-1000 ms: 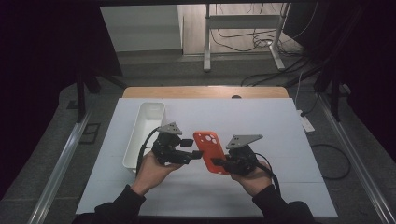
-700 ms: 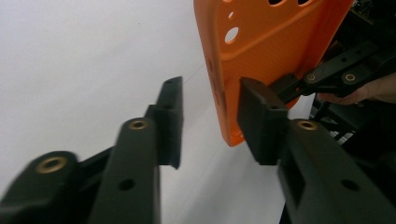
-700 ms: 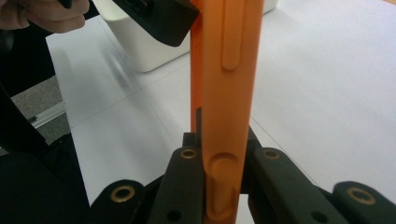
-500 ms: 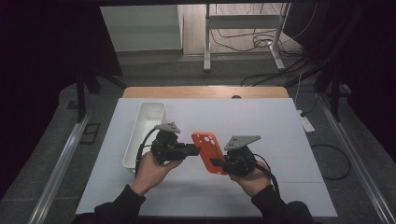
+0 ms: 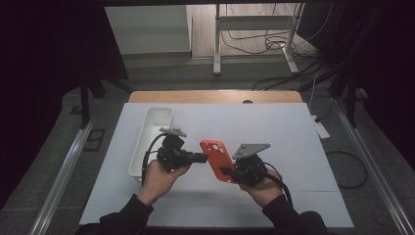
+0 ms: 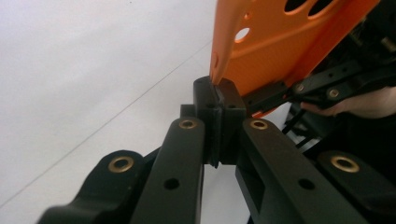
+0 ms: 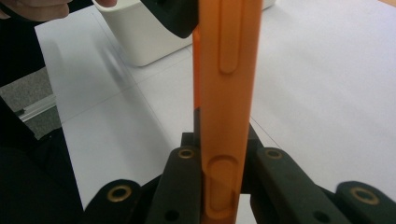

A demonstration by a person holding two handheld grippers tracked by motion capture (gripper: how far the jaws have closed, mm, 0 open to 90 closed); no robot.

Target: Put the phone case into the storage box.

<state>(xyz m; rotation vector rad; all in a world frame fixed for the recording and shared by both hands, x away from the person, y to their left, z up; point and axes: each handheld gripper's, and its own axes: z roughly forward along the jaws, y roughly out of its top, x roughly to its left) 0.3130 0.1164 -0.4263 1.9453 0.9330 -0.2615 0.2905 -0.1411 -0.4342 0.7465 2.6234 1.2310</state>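
An orange phone case (image 5: 215,156) is held just above the white table between both grippers. My left gripper (image 5: 201,157) has just been closing and now stands shut on the case's left edge; in the left gripper view its pads (image 6: 229,100) pinch the thin orange rim (image 6: 280,46). My right gripper (image 5: 226,172) is shut on the case's near end. In the right gripper view the case (image 7: 226,93) rises edge-on between the jaws of that gripper (image 7: 223,135), with the left gripper's tip (image 7: 170,16) at its far end.
A long white bin (image 5: 155,117) stands on the table left of the hands and also appears in the right gripper view (image 7: 140,42). The white table top (image 5: 293,137) stretches right and back to a wooden edge (image 5: 215,96). Cables trail from both grippers.
The left gripper's jaws have closed onto the left edge of the orange case. Both hands and the case have stayed where they were.
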